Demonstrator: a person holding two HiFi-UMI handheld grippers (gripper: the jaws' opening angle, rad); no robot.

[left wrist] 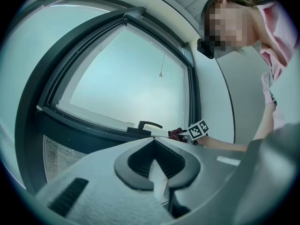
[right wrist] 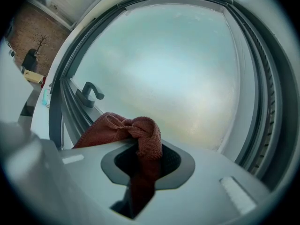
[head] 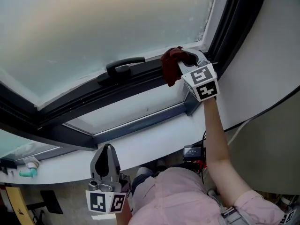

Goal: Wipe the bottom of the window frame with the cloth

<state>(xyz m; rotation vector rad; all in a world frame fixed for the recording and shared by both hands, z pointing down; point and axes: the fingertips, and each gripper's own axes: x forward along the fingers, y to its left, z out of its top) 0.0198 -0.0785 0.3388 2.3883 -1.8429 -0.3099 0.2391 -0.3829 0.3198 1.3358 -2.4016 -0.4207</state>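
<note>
Hand-held gripper in my right hand (head: pixel 183 62) is clamped on the dark red cloth (head: pixel 171 65), holding it against the bottom of the window frame (head: pixel 140 81) near its right corner, beside the handle (head: pixel 124 67). My left hand-held gripper (head: pixel 107 153) hangs low, jaws together, empty.

Dark window frame (head: pixel 56 121), frosted glass (head: pixel 93 27), white sill (head: pixel 154 144), curved white wall (head: pixel 267 69)

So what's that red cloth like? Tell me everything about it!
The cloth is dark red with a woven, towel-like texture. It is crumpled into a bunch, pinched between the jaws of the right gripper, with one loose fold hanging aside. It sits against the bottom of the window frame, near its right corner, just right of the handle.
</note>
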